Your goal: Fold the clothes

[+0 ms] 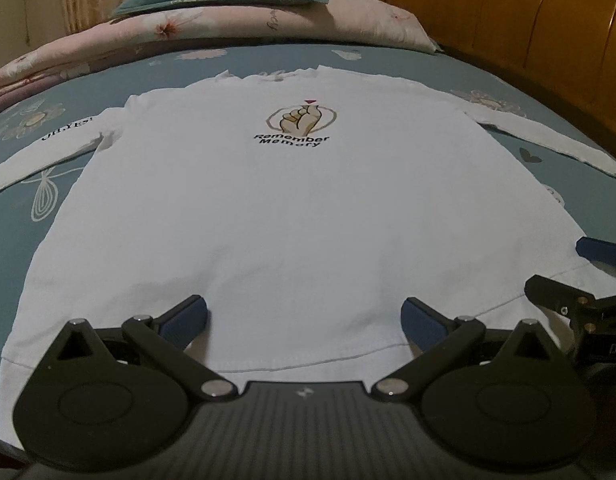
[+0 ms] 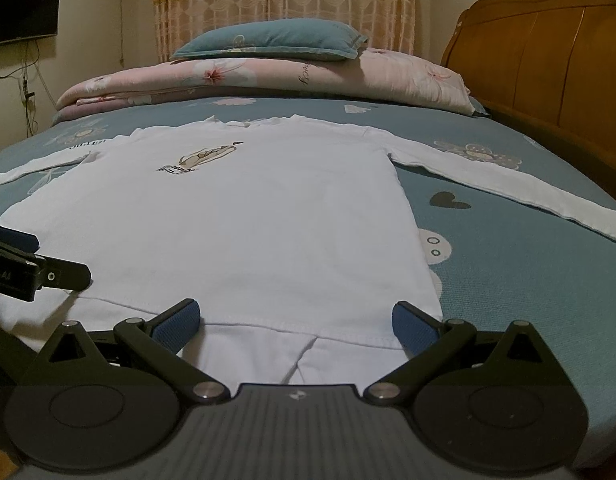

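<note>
A white long-sleeved shirt [image 1: 275,208] lies flat on the bed, print side up, with a hand-in-a-ring logo and the words "Remember Memory" [image 1: 295,132]. Both sleeves are spread out to the sides. My left gripper [image 1: 303,320] is open just above the shirt's hem, left of its middle. The right gripper [image 2: 295,322] is also open, over the hem near the shirt's [image 2: 243,216] right corner. Nothing sits between either pair of blue pads. Each gripper shows at the edge of the other's view: the right one [image 1: 580,276] and the left one [image 2: 31,260].
The bed has a teal patterned sheet [image 2: 520,280]. A folded pink floral quilt [image 2: 267,76] with a teal pillow [image 2: 267,40] on top lies at the far side. A wooden headboard [image 2: 548,60] stands on the right, curtains [image 2: 283,0] behind.
</note>
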`<state>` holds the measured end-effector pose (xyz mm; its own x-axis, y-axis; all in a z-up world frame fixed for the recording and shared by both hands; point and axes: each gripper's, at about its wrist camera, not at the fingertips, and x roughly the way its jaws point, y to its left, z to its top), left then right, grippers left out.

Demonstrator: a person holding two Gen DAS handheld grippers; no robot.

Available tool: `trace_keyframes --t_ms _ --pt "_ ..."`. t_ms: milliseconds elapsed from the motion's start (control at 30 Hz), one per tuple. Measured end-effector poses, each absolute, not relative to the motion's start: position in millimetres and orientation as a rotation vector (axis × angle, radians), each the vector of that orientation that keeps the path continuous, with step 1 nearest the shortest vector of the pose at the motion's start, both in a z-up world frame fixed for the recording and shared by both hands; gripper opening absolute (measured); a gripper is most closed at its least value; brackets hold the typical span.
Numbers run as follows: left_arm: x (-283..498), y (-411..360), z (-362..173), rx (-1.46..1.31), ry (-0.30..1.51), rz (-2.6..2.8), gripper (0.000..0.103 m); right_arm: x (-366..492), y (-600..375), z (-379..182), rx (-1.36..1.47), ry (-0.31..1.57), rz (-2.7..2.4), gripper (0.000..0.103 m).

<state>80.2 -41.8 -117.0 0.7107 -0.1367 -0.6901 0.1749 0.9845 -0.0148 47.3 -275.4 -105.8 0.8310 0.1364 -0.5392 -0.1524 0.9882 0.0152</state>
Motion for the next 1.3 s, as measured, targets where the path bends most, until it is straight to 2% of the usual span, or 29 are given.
trace_keyframes --t_ms 500,667,800,1000,1167,1300 --pt "77.2 -40.9 -113.8 0.029 0.737 -0.167 0.102 43.9 -271.8 -100.1 -0.046 0.551 0.137 0.103" --pt "105.3 -25.3 -81.8 -0.033 0.720 -0.205 0.102 53.9 -273.2 -73.1 -0.014 0.461 0.129 0.103" --pt "142.3 -9.0 -53.0 -0.058 0.691 -0.186 0.102 94.3 -267.3 -38.4 -0.015 0.408 0.173 0.103" --pt "192.8 14.3 -63.3 -0.107 0.759 -0.153 0.102 169.0 -240.4 -41.8 0.018 0.541 0.276 0.103" --pt "212.6 26.0 -88.0 -0.122 0.815 -0.140 0.102 187.6 -235.9 -79.6 0.111 0.715 0.297 0.103" --pt "207.5 27.0 -105.2 -0.092 0.836 -0.146 0.102 186.5 -234.4 -86.6 0.072 0.724 0.289 0.103"
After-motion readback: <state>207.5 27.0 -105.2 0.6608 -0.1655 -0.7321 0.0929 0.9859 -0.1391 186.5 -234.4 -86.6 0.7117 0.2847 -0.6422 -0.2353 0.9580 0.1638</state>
